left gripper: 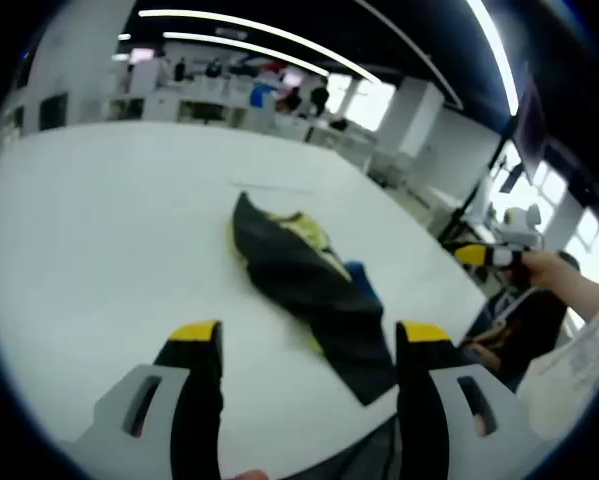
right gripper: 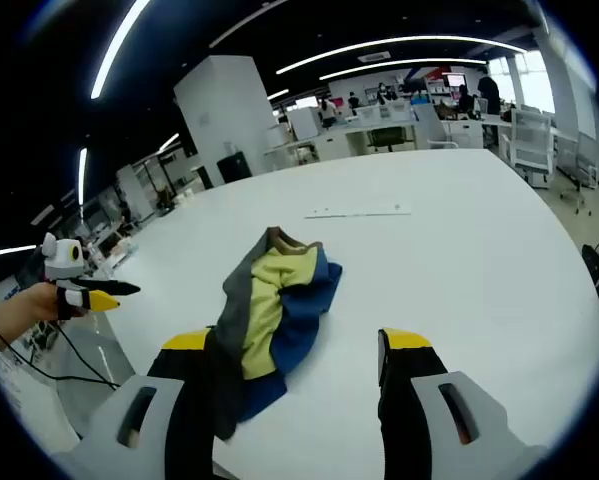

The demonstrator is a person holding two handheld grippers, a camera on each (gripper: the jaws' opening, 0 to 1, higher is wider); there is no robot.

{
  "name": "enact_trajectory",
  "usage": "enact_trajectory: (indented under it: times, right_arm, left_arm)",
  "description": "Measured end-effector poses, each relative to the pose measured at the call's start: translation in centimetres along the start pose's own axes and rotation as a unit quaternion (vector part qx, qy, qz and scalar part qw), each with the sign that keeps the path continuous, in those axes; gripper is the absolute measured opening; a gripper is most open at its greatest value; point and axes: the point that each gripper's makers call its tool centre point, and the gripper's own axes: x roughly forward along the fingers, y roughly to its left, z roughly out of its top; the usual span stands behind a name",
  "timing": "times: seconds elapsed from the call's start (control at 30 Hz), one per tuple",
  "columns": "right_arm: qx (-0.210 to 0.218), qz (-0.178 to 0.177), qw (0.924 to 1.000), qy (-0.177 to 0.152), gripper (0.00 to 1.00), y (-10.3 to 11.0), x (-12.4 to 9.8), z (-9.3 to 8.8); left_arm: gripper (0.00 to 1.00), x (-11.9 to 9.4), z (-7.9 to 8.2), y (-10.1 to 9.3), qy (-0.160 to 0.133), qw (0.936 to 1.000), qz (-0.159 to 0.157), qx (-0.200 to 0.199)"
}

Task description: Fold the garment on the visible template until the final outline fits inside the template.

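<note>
A crumpled garment (left gripper: 309, 285) lies on the white table (left gripper: 99, 230), dark grey with yellow and blue parts showing. In the left gripper view my left gripper (left gripper: 309, 345) stands open just short of its near end, nothing between the yellow-tipped fingers (left gripper: 196, 335). The right gripper (left gripper: 491, 256) hovers off the table's right edge in a hand. In the right gripper view the garment (right gripper: 274, 305) runs from centre down to my right gripper's left finger (right gripper: 184, 350). This gripper (right gripper: 294, 348) is open and holds nothing. The left gripper (right gripper: 87, 292) shows at far left.
A thin pale strip (right gripper: 359, 211) lies on the table beyond the garment, also seen as a faint strip (left gripper: 274, 187). The table edge (right gripper: 109, 350) runs near the left; a cable (right gripper: 74, 360) hangs there. Desks, chairs and distant people fill the room behind.
</note>
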Motion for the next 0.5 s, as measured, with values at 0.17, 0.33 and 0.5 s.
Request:
enact_trajectory:
  times: [0.17, 0.33, 0.5]
  right_arm:
    - [0.002, 0.000, 1.0000, 0.000, 0.64, -0.14, -0.13, 0.03]
    - [0.003, -0.002, 1.0000, -0.003, 0.64, -0.26, -0.18, 0.46]
    - [0.005, -0.001, 1.0000, 0.000, 0.64, -0.13, -0.18, 0.43]
  left_arm:
    - [0.65, 0.26, 0.28, 0.03, -0.005, 0.9999, 0.000, -0.009]
    - [0.65, 0.49, 0.67, 0.07, -0.006, 0.9999, -0.002, -0.011]
    - [0.65, 0.65, 0.57, -0.02, -0.002, 0.9999, -0.004, -0.014]
